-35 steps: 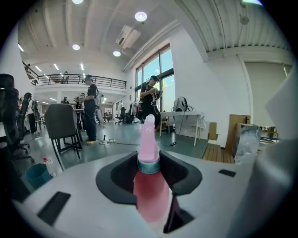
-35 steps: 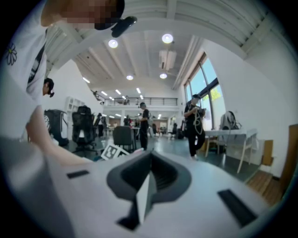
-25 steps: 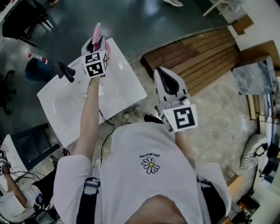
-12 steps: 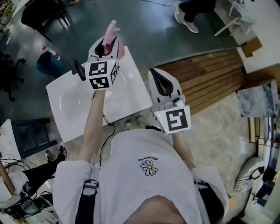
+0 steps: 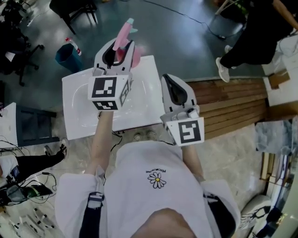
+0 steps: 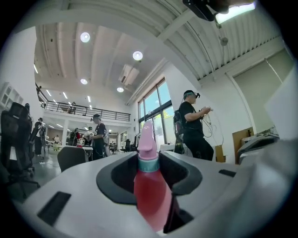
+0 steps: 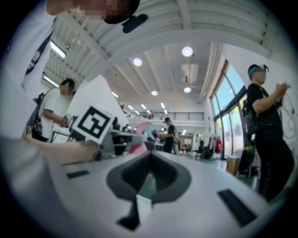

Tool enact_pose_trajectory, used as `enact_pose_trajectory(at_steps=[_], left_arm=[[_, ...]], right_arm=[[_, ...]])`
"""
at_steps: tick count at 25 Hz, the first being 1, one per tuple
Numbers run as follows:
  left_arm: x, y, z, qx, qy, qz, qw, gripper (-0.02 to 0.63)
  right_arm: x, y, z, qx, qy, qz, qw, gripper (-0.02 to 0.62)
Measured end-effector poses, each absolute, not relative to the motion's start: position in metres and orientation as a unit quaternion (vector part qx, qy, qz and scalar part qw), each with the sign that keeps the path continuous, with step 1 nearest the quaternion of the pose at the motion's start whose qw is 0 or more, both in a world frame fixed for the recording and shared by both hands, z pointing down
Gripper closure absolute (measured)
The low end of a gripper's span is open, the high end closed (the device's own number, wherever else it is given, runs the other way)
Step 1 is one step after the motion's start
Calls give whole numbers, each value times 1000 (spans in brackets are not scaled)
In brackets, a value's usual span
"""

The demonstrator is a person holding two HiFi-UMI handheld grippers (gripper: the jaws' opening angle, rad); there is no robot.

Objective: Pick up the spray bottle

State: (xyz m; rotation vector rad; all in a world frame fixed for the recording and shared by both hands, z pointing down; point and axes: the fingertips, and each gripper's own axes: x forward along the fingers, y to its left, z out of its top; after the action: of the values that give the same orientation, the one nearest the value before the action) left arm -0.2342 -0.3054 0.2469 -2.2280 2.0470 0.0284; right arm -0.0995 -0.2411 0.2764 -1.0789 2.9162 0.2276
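Note:
A pink spray bottle (image 5: 122, 34) with a pale pink trigger head stands upright between the jaws of my left gripper (image 5: 118, 46), which is shut on its body. It hangs in the air above a white sink basin (image 5: 79, 114). In the left gripper view the bottle (image 6: 151, 190) fills the gap between the jaws of the left gripper (image 6: 149, 157), its head pointing up. My right gripper (image 5: 169, 77) hovers to the right over the basin's edge, shut and holding nothing. In the right gripper view, past the right gripper (image 7: 151, 153), the bottle (image 7: 138, 148) shows pink at the left.
A blue bin (image 5: 67, 56) stands on the dark floor beyond the basin. Wooden decking (image 5: 233, 100) lies to the right. A person in dark clothes (image 5: 253, 42) stands at the upper right, chairs (image 5: 74, 9) at the upper left, a dark rack (image 5: 32, 128) left of the basin.
My left gripper has risen with the spray bottle in it, and looms larger in the head view. The right gripper has also come up a little. The black tap is now hidden.

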Motion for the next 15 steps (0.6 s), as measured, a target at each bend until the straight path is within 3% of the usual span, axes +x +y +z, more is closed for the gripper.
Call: enact_pose_trajectory(at_steps=[15], left_arm=[[-242,-167,186,-646,752,22,127,454]], right_arm=[[-138,-199,245,-243,964,97,50,566]])
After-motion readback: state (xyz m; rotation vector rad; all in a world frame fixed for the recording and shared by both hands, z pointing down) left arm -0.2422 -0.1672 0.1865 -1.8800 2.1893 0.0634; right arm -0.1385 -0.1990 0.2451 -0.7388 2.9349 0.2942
